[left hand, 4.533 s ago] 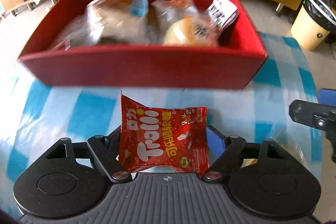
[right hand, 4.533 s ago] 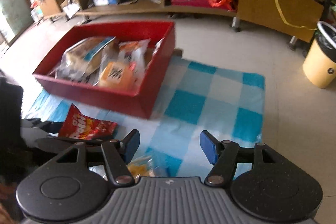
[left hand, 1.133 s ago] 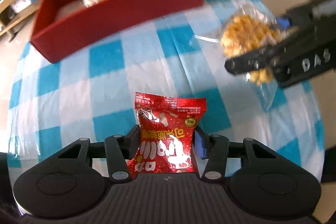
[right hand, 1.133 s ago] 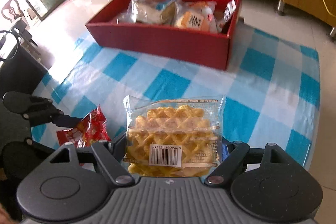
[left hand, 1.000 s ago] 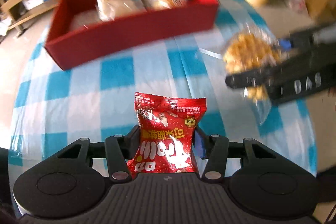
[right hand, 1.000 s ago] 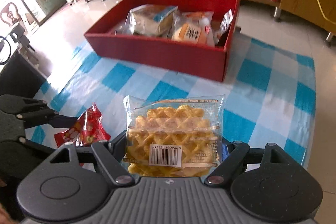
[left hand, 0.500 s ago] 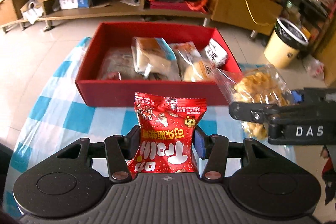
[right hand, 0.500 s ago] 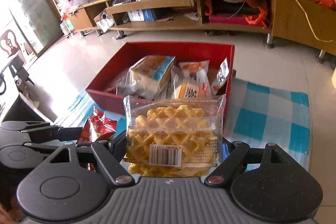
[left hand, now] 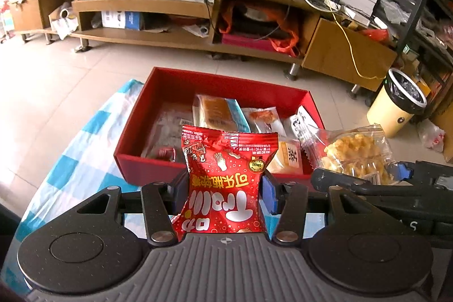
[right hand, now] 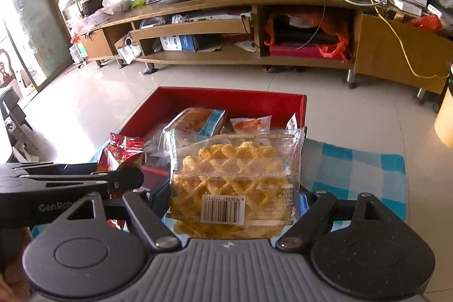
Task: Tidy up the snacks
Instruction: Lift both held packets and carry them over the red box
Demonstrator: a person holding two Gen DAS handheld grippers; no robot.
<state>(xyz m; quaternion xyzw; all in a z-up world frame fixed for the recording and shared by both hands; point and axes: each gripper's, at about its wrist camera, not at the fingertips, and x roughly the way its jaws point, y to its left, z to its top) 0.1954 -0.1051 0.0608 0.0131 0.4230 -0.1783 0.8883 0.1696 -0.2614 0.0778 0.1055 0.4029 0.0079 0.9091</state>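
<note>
— Above the near edge of the checked cloth (left hand: 85, 160), what was each gripper carrying, and why so high?

— Left gripper (left hand: 225, 190) was clamped on the red Trolli gummy bag (left hand: 225, 183), its blue pads pressed into the bag's waist, the jaws only as far apart as the pinched packet allowed. Right gripper (right hand: 235, 203) was clamped wider on the clear waffle-snack packet (right hand: 236, 180), barcode facing the camera. Both packets were held upright and off the cloth, I'd judge so that they would pass over the near wall of the red box (left hand: 158, 169).

— And the box?

— It sat on the far part of the cloth, just beyond both packets, holding several wrapped breads and cakes (left hand: 218, 115) leaning together. The left part of its floor looked less crowded, which probably suited the gummy bag.

— How close were the two grippers?

— Side by side, near each other, the right one showing at the right edge of the left view; whether they touched, I couldn't tell.
</note>
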